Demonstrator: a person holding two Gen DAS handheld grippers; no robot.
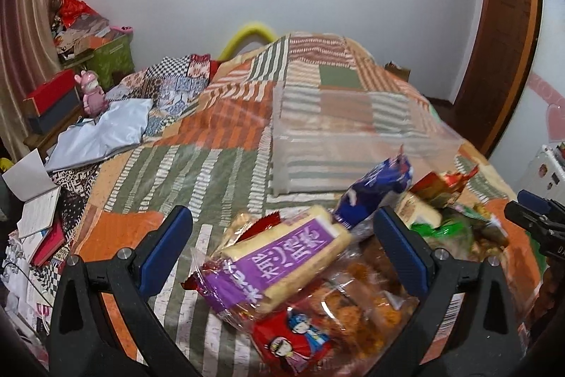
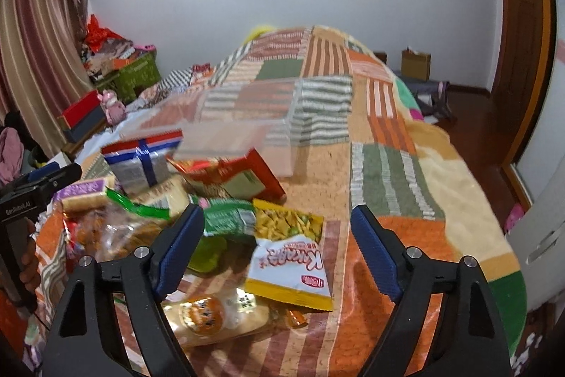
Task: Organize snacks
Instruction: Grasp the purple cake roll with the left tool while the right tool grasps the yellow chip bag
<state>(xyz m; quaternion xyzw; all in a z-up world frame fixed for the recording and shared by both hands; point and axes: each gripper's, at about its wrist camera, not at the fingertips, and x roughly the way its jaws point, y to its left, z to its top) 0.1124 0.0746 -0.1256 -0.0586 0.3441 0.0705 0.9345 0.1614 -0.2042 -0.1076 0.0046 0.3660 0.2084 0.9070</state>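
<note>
In the left wrist view, the left gripper [image 1: 282, 249] stood wide open over the purple-labelled cake pack [image 1: 282, 257], empty; closing might have crushed it. In the right wrist view, the right gripper [image 2: 279, 253] gaped above the yellow chip bag [image 2: 289, 257]; the clear bin [image 2: 254, 126] behind could tip.

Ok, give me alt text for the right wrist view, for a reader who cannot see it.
The open right gripper hovers over a pile of snack packets on a patchwork bedspread, nearest a yellow-and-white chip bag. A clear plastic bin sits behind the pile; the left gripper shows at the left edge.
</note>
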